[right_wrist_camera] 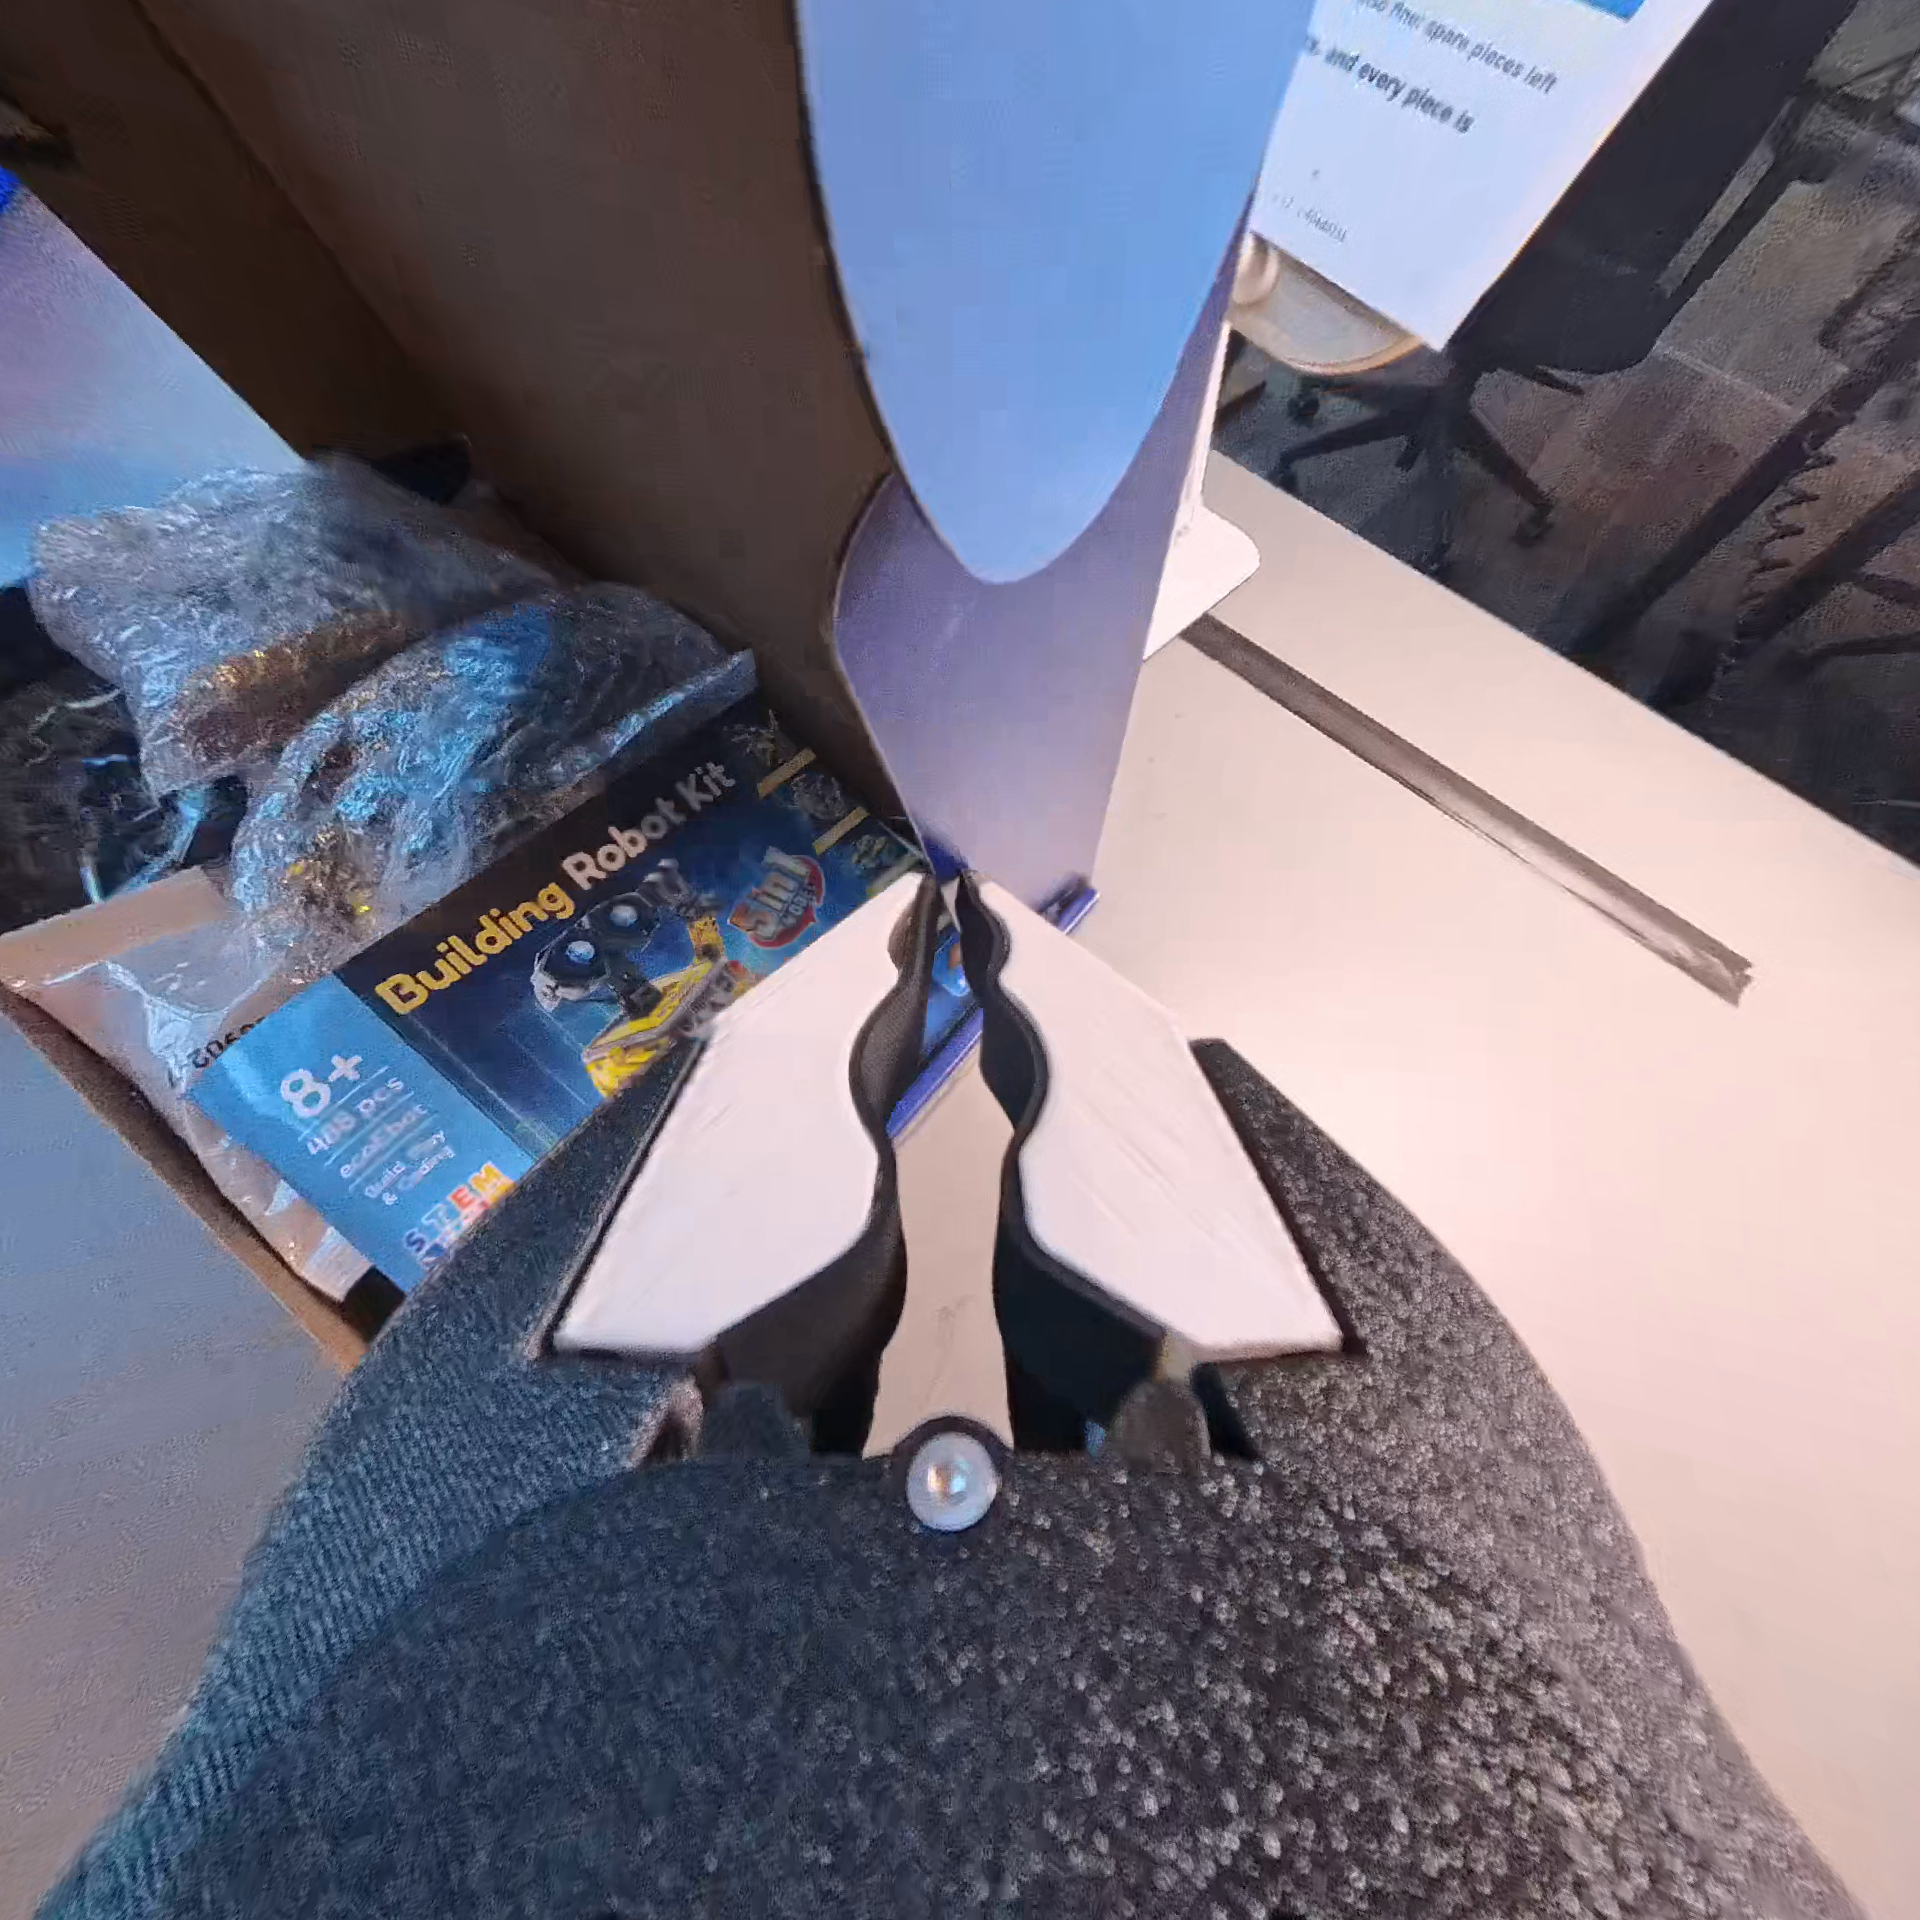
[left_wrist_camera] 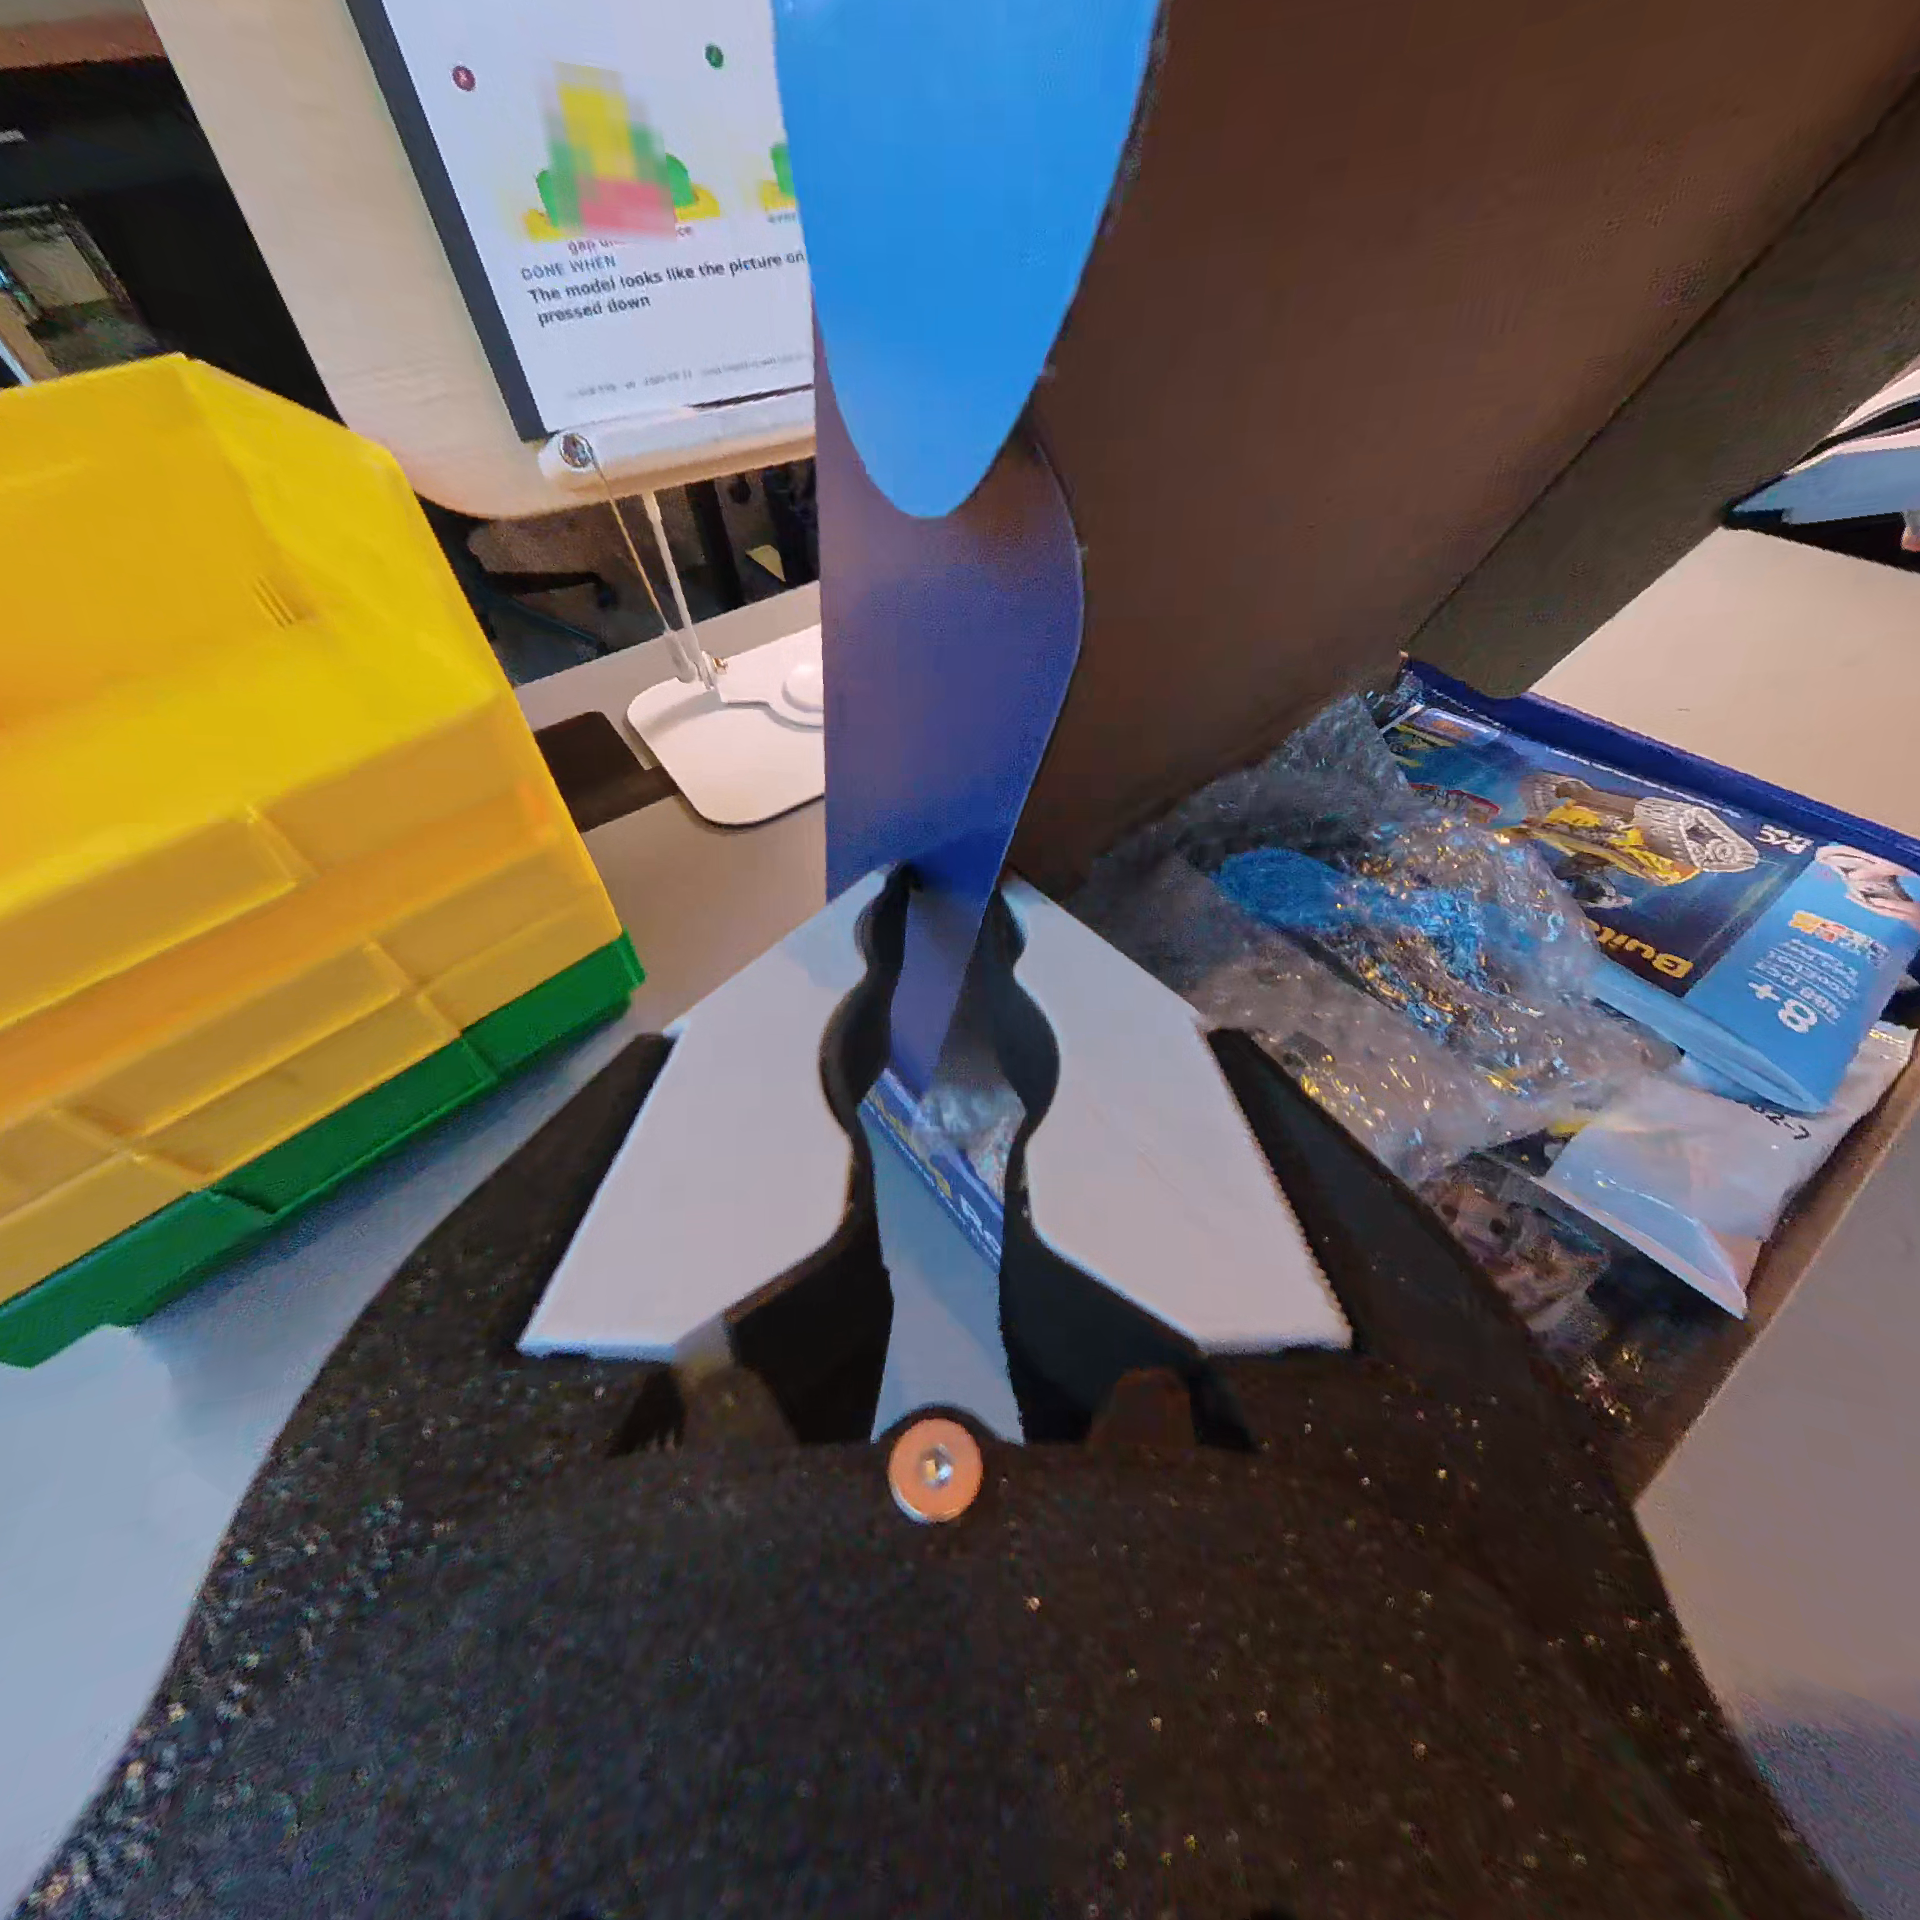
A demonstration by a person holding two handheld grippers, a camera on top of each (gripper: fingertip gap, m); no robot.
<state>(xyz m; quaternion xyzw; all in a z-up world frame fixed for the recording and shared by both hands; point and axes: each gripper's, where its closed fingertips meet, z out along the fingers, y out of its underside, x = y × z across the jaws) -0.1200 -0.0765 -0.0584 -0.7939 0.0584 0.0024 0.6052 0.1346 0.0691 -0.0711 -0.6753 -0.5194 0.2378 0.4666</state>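
The left gripper (left_wrist_camera: 940, 894) is clamped at its fingertips on a blue side flap (left_wrist_camera: 935, 707) of an opened cardboard box lid (left_wrist_camera: 1403, 364); the flap rises straight ahead of the tips, its long axis running up and away along the fingers, and it twists slightly just above the pinch. The right gripper (right_wrist_camera: 951, 894) is likewise closed at the tips on the pale blue flap (right_wrist_camera: 997, 665) at the lid's opposite side, which also stands nearly upright directly in front of it. Each gripper thus holds one end of the raised lid, whose brown inner face (right_wrist_camera: 582, 312) lies to the inside of each flap.

Just past the fingers, inside the open box, lies a blue printed kit box (right_wrist_camera: 468, 1049) with bubble-wrapped bundles (right_wrist_camera: 343, 686) beside and partly on it, plus a clear plastic bag (left_wrist_camera: 1642, 1174).

Farther off on the grey table (right_wrist_camera: 1455, 1039), left of the left gripper, stands a stack of yellow bins on a green one (left_wrist_camera: 239, 831). Behind it a printed instruction sheet (left_wrist_camera: 623, 208) sits on a white stand (left_wrist_camera: 727, 738).
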